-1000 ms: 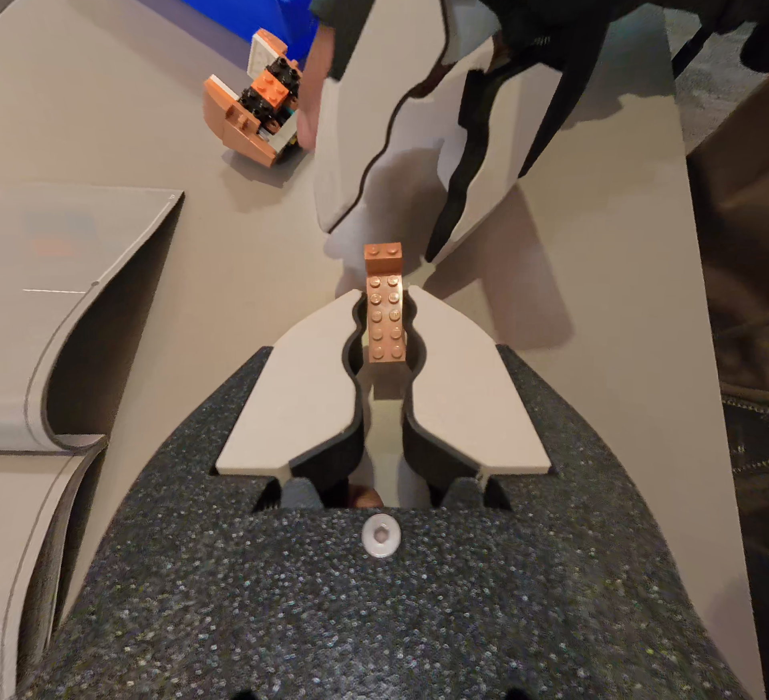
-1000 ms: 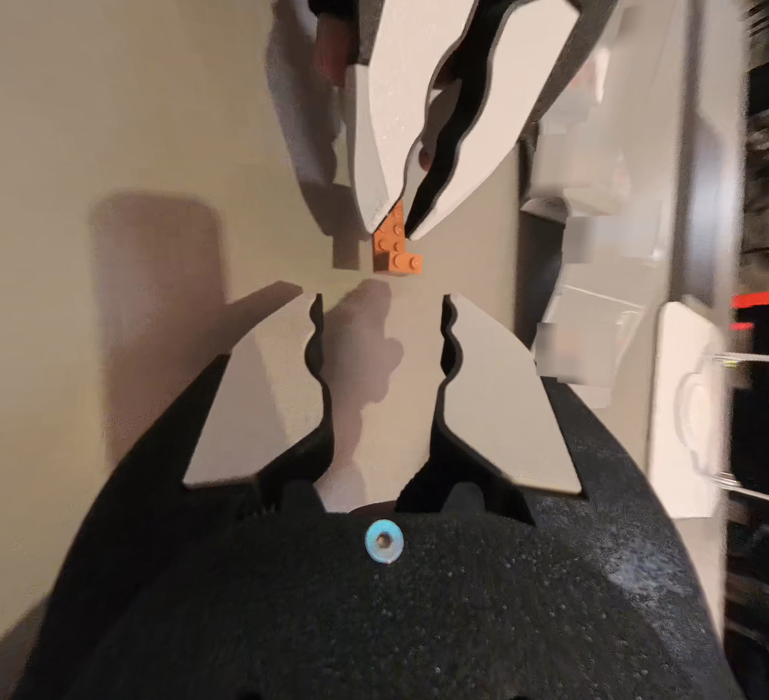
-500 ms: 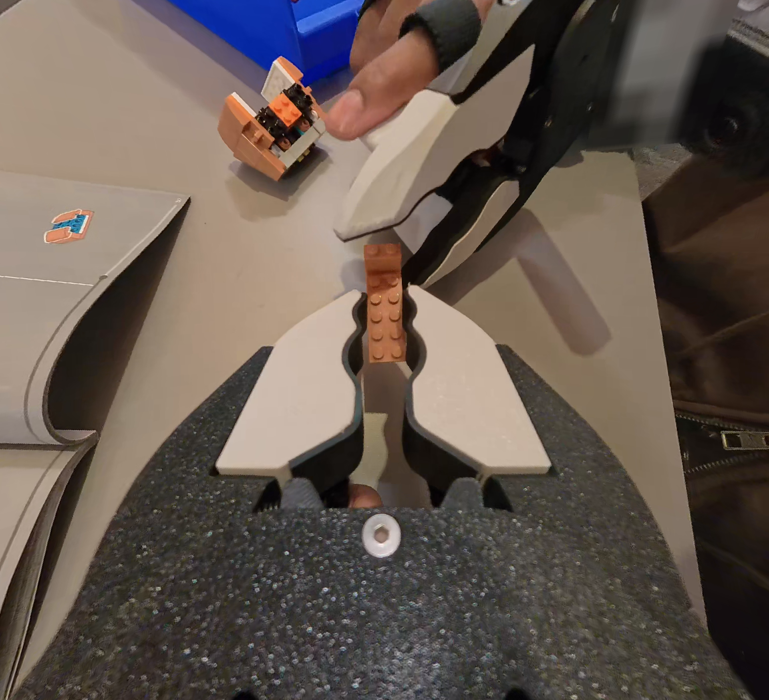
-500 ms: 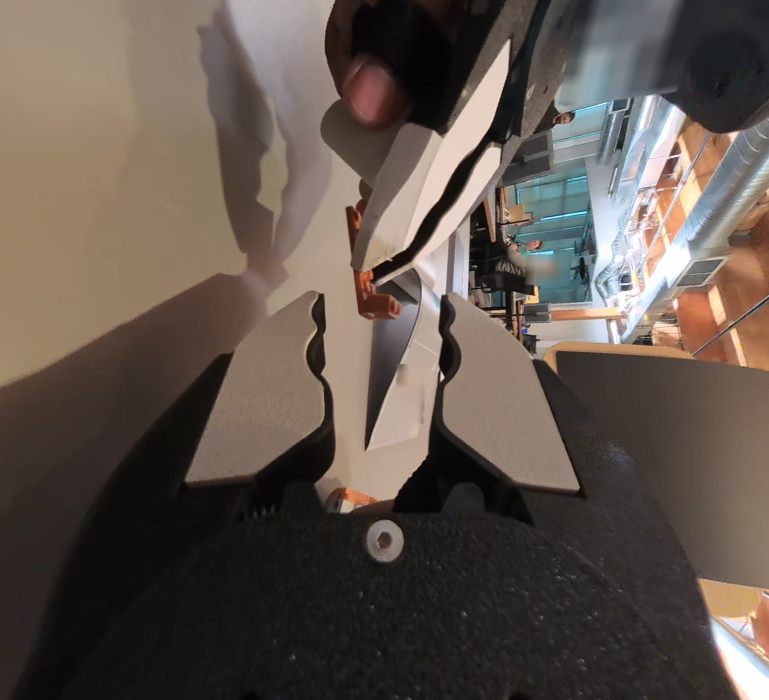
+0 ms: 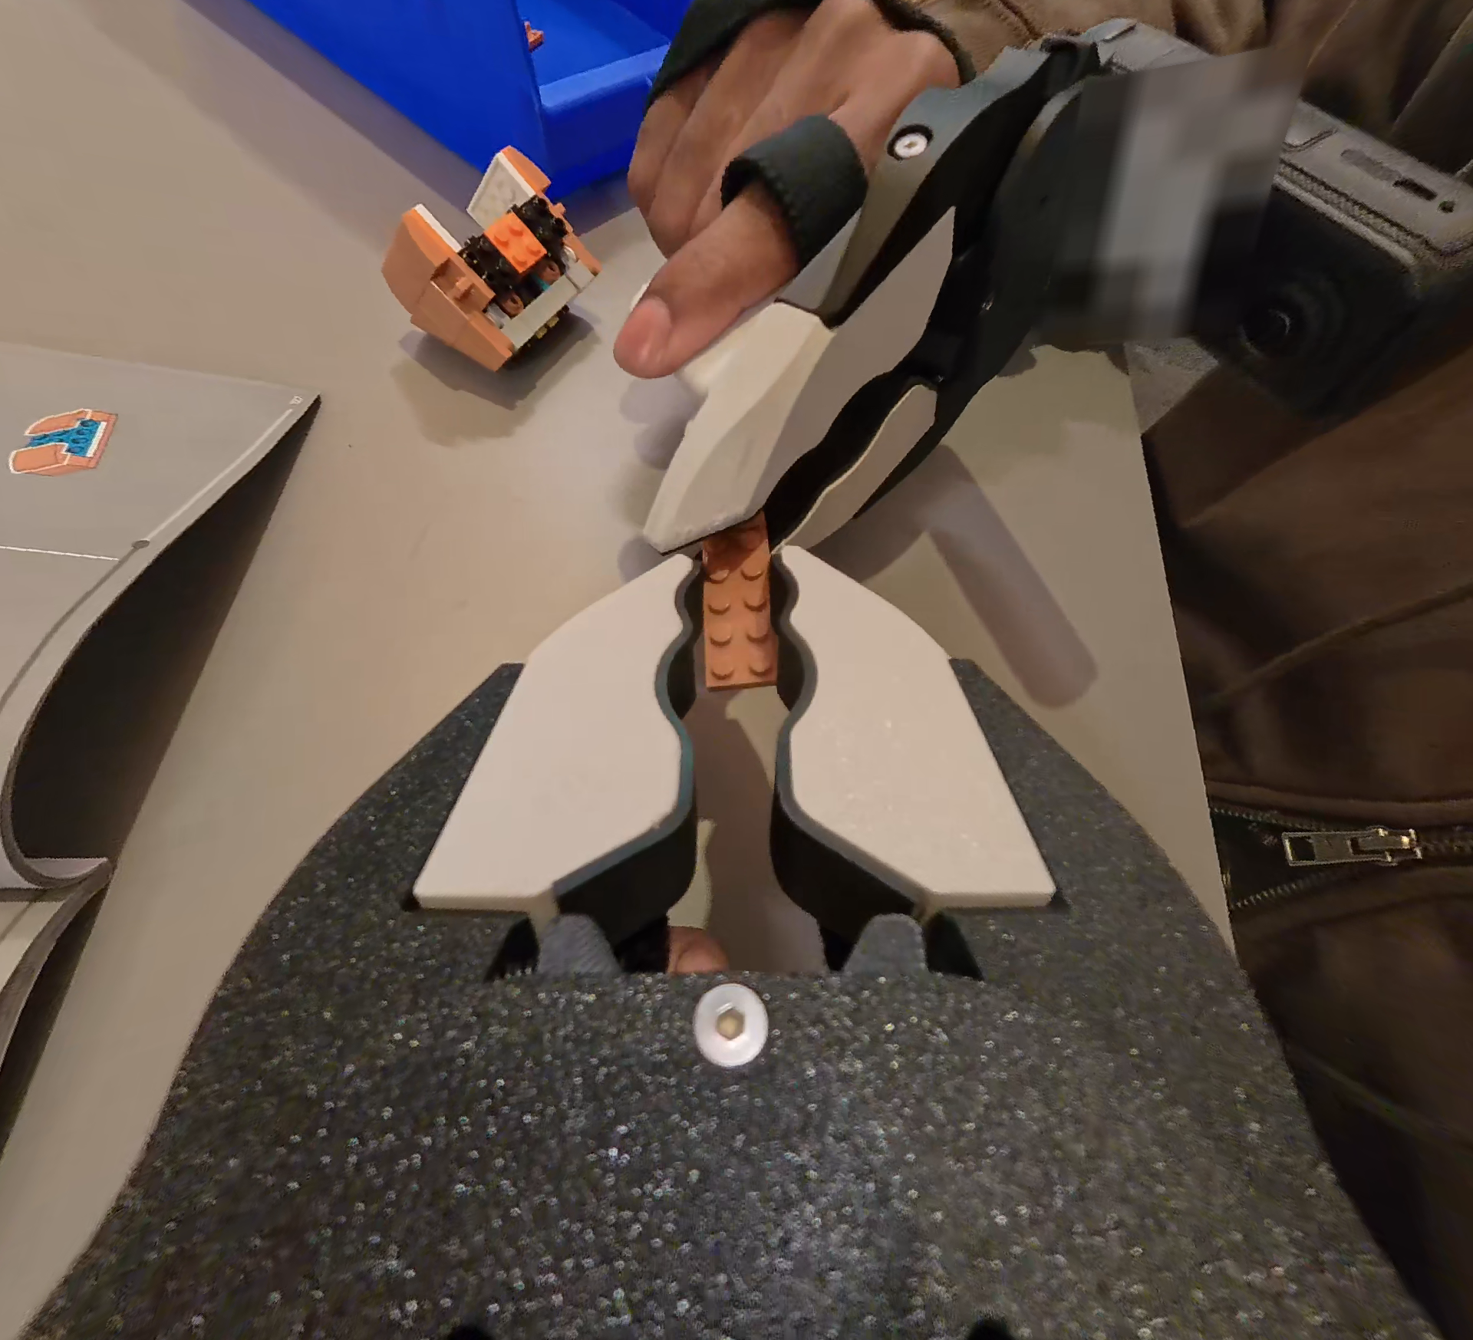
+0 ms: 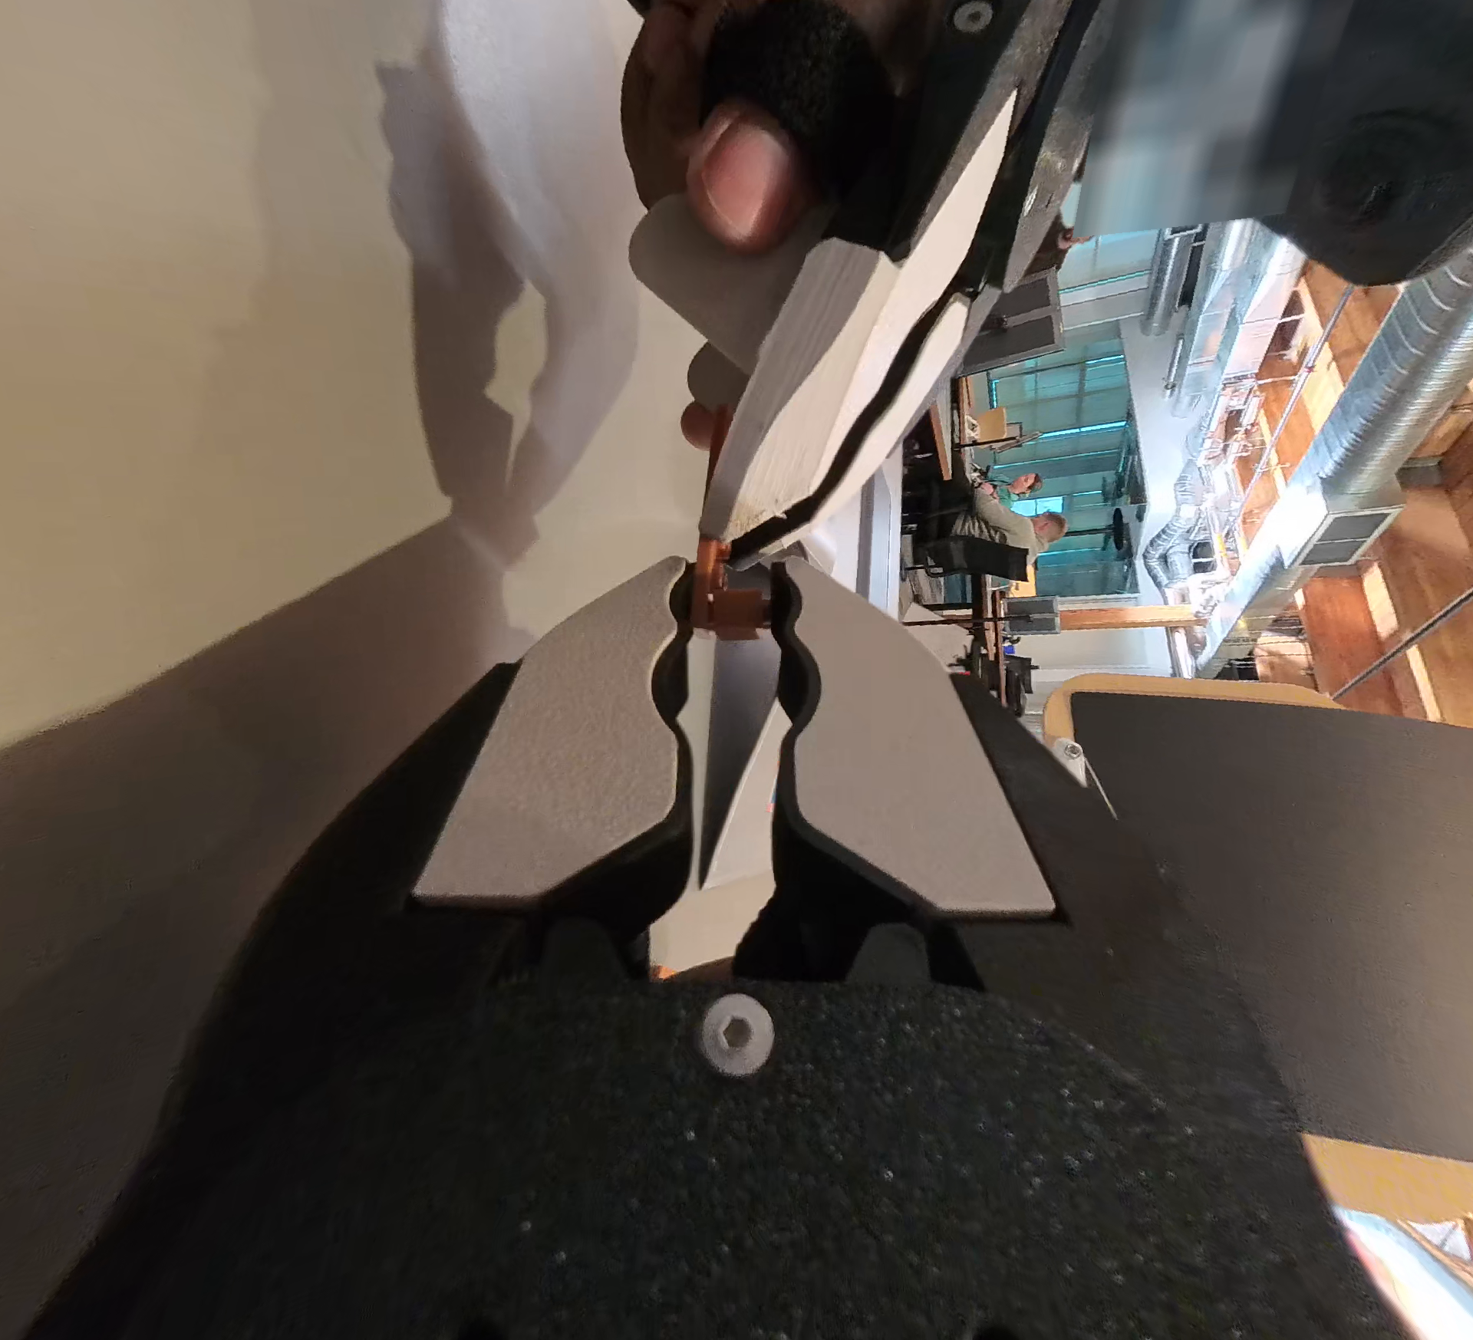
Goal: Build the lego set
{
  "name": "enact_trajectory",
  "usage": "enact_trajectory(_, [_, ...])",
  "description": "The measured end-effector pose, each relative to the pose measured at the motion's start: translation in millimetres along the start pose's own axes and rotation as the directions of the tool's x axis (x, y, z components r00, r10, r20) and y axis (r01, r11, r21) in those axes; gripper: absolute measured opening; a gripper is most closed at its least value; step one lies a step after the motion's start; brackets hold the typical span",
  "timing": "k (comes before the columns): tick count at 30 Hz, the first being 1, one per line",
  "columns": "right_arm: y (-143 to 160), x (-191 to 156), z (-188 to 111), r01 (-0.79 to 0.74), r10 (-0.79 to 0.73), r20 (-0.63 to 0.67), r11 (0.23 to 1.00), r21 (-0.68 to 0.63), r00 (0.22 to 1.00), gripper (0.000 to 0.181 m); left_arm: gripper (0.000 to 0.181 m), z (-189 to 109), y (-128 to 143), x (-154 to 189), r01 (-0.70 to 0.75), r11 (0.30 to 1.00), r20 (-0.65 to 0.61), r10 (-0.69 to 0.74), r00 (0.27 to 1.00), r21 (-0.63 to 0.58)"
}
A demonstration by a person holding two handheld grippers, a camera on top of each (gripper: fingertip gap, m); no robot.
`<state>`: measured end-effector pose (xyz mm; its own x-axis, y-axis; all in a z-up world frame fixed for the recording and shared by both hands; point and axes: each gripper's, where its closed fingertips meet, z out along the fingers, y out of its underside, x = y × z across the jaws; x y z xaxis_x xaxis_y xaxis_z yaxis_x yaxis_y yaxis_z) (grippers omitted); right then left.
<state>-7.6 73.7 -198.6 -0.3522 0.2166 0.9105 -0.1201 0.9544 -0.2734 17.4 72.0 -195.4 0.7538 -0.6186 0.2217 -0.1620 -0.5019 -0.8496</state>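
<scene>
Two grippers meet on one brown studded lego plate (image 5: 740, 624): the left gripper (image 5: 737, 568) clamps its long edges between pale, wavy-edged fingers (image 5: 590, 736), studs up. The right gripper (image 6: 729, 572) is closed on the small brown block (image 6: 729, 608) at the plate's far end. Beyond the fingertips, a half-built orange-and-black lego model (image 5: 486, 282) lies on the smooth grey table (image 5: 239, 186).
</scene>
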Motion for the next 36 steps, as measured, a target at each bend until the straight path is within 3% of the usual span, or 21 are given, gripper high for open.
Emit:
enact_trajectory(17, [-1.9, -0.1, -3.5, -0.012, 0.013, 0.041, 1.000, -0.013, 0.999, 0.016, 0.016, 0.2, -2.8, 2.4, 0.023, 0.999, -0.027, -0.022, 0.999, 0.023])
enact_trajectory(26, [6.1, 5.6, -4.1, 0.035, -0.036, -0.016, 0.997, -0.062, 0.999, 0.016, 0.044, -4.7, 2.9, -3.3, 0.053, 0.999, -0.014, -0.053, 0.998, -0.005])
enact_trajectory(36, [1.6, 11.5, -9.3, 0.083, -0.088, -0.065, 0.994, -0.072, 0.994, 0.016, 0.026, 6.1, 0.1, -2.5, 0.002, 0.999, 0.001, -0.002, 1.000, 0.034])
